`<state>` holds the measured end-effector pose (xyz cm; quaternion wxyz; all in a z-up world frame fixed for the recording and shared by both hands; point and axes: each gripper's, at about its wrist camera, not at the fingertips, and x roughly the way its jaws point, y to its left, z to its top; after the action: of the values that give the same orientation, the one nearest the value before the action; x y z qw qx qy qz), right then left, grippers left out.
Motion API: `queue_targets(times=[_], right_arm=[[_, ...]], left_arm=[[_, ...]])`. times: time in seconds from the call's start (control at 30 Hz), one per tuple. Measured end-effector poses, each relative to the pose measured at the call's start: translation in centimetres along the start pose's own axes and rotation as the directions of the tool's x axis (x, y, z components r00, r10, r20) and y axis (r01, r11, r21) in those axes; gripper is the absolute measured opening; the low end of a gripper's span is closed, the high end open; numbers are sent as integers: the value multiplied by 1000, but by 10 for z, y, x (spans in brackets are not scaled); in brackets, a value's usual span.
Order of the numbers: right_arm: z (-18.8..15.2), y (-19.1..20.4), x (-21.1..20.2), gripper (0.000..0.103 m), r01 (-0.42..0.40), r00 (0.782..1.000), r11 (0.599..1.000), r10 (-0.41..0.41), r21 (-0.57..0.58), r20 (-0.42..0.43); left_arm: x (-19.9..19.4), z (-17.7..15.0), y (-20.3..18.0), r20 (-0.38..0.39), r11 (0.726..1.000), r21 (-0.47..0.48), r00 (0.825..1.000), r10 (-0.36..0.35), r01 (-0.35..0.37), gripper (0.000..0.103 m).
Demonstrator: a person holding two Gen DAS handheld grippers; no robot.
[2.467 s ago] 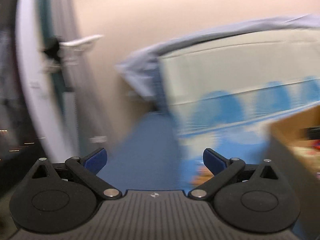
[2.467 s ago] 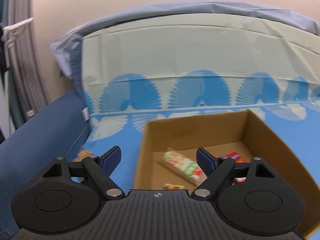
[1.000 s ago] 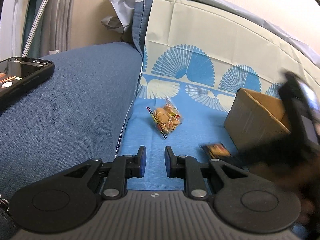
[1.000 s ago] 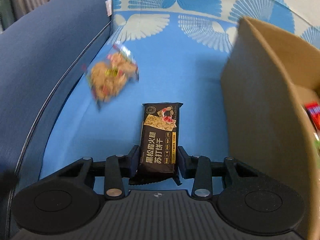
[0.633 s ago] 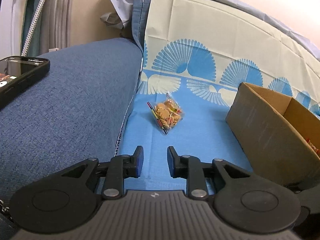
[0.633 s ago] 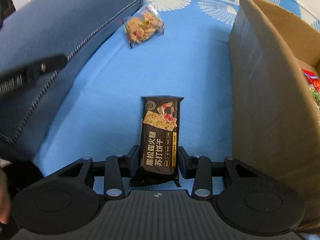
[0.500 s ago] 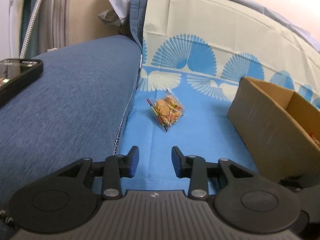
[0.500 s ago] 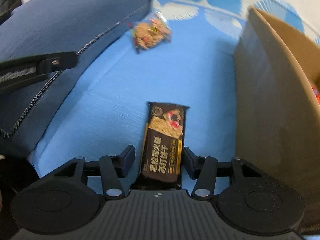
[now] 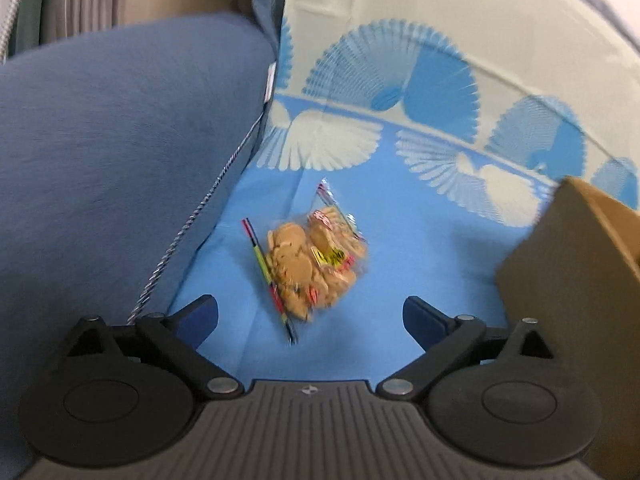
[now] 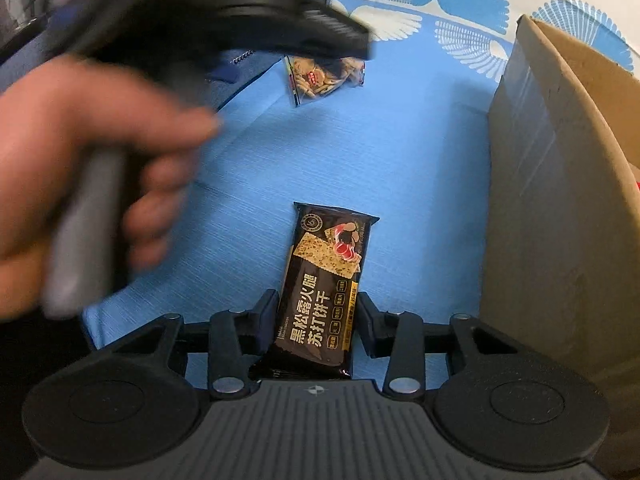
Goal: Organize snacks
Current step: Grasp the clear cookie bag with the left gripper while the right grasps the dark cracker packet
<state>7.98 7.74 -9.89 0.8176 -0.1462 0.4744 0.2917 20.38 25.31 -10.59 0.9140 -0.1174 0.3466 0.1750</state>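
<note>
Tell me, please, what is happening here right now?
A person is sorting snacks on a sofa with two handheld grippers. The right gripper grips a dark cracker packet beside the cardboard box. The left gripper, jaws wide open, points at a clear bag of biscuits lying on the blue cloth.

Glossy cracker packet (matt cardboard box)

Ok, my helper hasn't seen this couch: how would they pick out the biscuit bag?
On the blue patterned cloth, left of the cardboard box, beside the couch armrest. The biscuit bag is clear, showing round tan biscuits; the cracker packet is black.
</note>
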Motion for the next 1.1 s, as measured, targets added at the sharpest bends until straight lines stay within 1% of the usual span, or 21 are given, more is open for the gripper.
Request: queue_targets(times=[0.17, 0.23, 0.27, 0.3, 0.33, 0.4, 0.57, 0.63, 0.73, 0.83, 0.9, 0.93, 1.0, 1.03, 1.1], right_arm=[[3, -4, 5, 43, -12, 1000, 1000, 12, 2, -3], [3, -5, 6, 43, -15, 1000, 1000, 15, -2, -2], [4, -5, 6, 43, -16, 1000, 1000, 16, -2, -2], [4, -6, 7, 43, -18, 1000, 1000, 18, -2, -3], [5, -6, 7, 43, -19, 1000, 1000, 19, -3, -4], [4, -5, 6, 43, -16, 1000, 1000, 16, -6, -5], [3, -1, 5, 43, -1, 1000, 1000, 1, -17, -4], [3, 0, 4, 43, 0, 1000, 1000, 0, -13, 1], [0, 0, 1, 43, 2, 1000, 1000, -2, 1, 7], [-4, 0, -3, 43, 12, 1000, 1000, -12, 12, 4], [-7, 2, -6, 43, 6, 1000, 1000, -6, 11, -4], [-9, 3, -8, 43, 6, 1000, 1000, -6, 6, -5], [-14, 6, -12, 43, 7, 1000, 1000, -7, -3, -6], [-16, 7, -14, 43, 6, 1000, 1000, -6, -6, -6], [-19, 10, -18, 43, 10, 1000, 1000, -10, -10, -8]], left_arm=[[42, 20, -5, -42, 997, -4, 996, 73, -74, 100], [50, 24, -4, -53, 998, -6, 996, 68, -69, 96], [51, 25, -3, -58, 998, -4, 997, 54, -55, 82], [50, 27, -3, -62, 999, -4, 998, 33, -34, 74], [47, 27, -2, -59, 1000, -2, 998, 29, -29, 72], [36, 26, 0, -45, 999, 7, 999, 31, -31, 63], [-14, 11, 16, -40, 998, -50, 998, -44, 42, 63], [-40, -2, 24, -46, 994, -60, 995, -90, 87, 63], [-78, -24, 36, -49, 989, -69, 989, -136, 132, 63], [-109, -57, 50, -77, 976, -103, 977, -198, 190, 63], [-123, -83, 56, -92, 972, -106, 971, -221, 211, 63], [-128, -90, 58, -96, 969, -115, 968, -230, 219, 63], [-141, -90, 59, -76, 953, -138, 957, -280, 268, 63], [-142, -91, 57, -85, 951, -138, 953, -290, 277, 63], [-138, -97, 52, -146, 950, -137, 943, -300, 281, 63]])
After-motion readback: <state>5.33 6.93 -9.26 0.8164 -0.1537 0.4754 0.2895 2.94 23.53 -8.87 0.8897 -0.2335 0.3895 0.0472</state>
